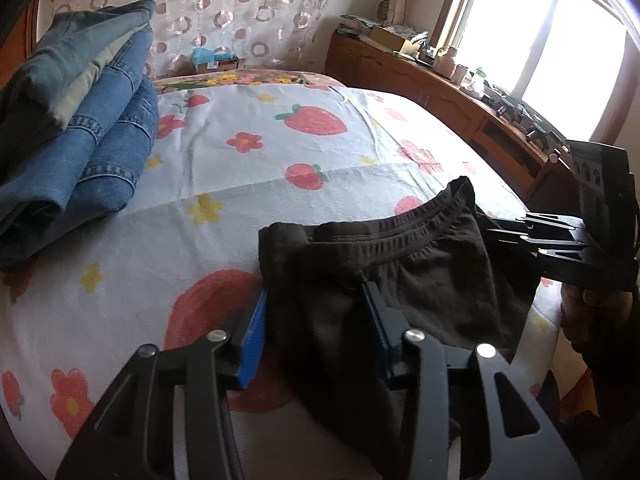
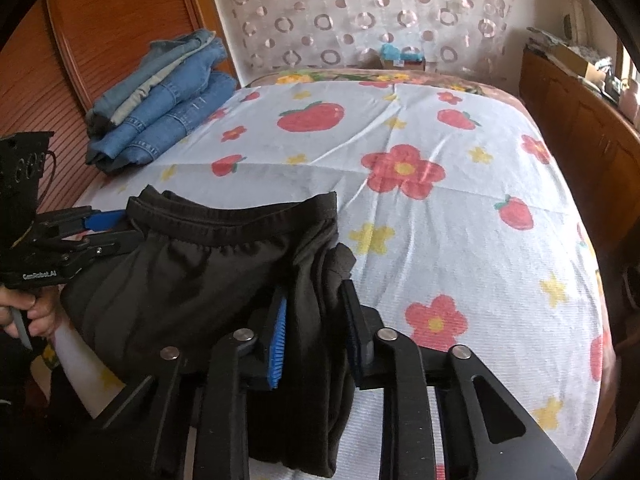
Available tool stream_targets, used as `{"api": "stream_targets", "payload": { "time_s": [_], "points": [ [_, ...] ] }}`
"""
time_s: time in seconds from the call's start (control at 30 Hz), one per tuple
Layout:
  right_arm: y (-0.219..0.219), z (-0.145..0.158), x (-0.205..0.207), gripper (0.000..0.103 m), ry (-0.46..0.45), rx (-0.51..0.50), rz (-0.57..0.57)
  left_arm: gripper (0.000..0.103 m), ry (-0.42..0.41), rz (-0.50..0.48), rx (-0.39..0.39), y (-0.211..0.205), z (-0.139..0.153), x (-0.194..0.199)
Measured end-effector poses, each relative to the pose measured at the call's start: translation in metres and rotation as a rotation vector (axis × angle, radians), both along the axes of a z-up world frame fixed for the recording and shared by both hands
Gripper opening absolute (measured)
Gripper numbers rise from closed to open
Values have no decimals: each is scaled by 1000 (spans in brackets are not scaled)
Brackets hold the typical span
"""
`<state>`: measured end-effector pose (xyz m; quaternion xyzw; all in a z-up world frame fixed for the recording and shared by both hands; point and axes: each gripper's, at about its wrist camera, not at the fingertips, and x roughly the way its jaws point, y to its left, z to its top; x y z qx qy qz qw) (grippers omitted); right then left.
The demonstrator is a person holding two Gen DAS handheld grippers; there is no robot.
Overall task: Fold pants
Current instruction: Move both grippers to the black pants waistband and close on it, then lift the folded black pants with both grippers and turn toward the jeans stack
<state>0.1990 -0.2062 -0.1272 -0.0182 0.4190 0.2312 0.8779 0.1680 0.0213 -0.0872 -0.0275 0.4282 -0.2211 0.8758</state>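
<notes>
The black pants [image 1: 400, 276] lie bunched at the lower centre of the frame on the bed [image 1: 248, 176], waistband up, so folding looks barely begun. The left gripper [image 1: 316, 332] and right gripper [image 2: 316, 328] each have jaws closed on a side of the cloth. Folded jeans [image 1: 80, 128] sit upper left; a wooden cabinet [image 1: 436, 96] and window [image 1: 548, 36] fill the upper right.

Bed [image 2: 460, 240] in strawberry-and-flower sheet, black pants [image 2: 192, 272] near edge, folded jeans [image 2: 168, 108] far corner
</notes>
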Motion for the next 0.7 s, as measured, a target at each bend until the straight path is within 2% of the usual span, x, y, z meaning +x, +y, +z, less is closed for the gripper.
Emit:
{"api": "stream_targets", "payload": {
  "time_s": [0.07, 0.13, 0.2, 0.7],
  "points": [
    [0, 0, 0, 16, 2, 8, 9, 31, -8, -3, -6, -1, 1, -1],
    [0, 0, -1, 14, 1, 8, 18, 26, -13, -6, -4, -3, 2, -3],
    [-1, 0, -2, 13, 3, 14, 17, 16, -24, -9, -14, -4, 4, -5],
    [-3, 27, -26, 8, -95, 43, 22, 8, -139, -31, -3, -15, 40, -30]
  ]
}}
